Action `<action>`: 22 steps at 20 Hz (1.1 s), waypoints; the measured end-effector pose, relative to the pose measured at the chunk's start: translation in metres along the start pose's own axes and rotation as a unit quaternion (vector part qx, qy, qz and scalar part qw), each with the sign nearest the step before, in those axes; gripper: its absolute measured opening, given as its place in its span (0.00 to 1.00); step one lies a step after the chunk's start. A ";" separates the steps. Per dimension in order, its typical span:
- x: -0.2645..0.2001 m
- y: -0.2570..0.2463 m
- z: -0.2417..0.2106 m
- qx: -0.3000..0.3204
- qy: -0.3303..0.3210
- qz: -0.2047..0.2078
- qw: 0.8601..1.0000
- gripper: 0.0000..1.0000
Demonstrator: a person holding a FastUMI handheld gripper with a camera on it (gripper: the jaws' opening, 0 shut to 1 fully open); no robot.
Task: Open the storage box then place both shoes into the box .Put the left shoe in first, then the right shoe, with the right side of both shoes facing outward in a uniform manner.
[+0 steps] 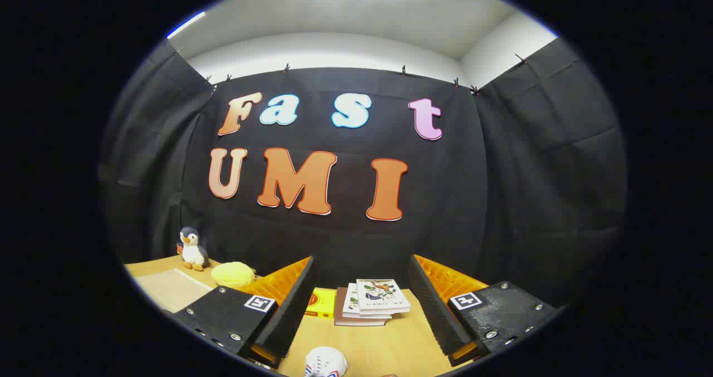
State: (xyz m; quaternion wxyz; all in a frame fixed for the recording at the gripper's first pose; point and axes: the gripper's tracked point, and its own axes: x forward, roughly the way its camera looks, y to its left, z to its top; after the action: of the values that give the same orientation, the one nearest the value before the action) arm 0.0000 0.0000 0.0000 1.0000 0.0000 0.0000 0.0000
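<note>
You've got the pale wooden worktop (379, 346) stretching out under you, the biggest thing in play, and it carries everything else. Your hand-held gripper (362, 304) sits level and high above it, fingers spread wide apart with nothing between them but bare wood. That reads as a ready pose: open and looking over the scene before committing to anything.

Beyond the fingertips, at the far edge of the worktop against the cloth wall, lies a small stack of books with an illustrated white cover on top (370, 303), and just beside it a flat yellow and red box (321, 303) peeks out from behind your left finger. Both look parked well out of the working area.

Off past your left finger, a soft yellow fluffy ball (233, 274) rests near a little grey and white penguin plush toy (193, 249), standing upright in the back corner, again clear of the action.

Now the thing that matters: a white shoe with red and blue stripes (324, 363) pokes in just below and between your fingers, close to you. I can't tell whether it's the left or right one. The storage box isn't ahead of you, so my guess is you'll need to tilt down and find it first.
</note>
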 end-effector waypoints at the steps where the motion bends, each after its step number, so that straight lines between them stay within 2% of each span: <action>1: -0.009 0.012 0.003 0.013 0.005 0.007 1.000 0.98; 7: -0.042 0.063 -0.006 0.063 0.044 0.063 0.995 0.99; 12: -0.046 0.068 -0.024 0.077 0.078 0.065 0.992 0.99; 17: -0.045 0.070 -0.022 0.067 0.079 0.078 0.992 0.99; 22: -0.041 0.068 -0.025 0.087 0.089 0.089 0.988 0.99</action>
State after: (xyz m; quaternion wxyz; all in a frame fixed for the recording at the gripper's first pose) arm -0.0413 0.0683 -0.0252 0.9882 0.0875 0.0887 0.0887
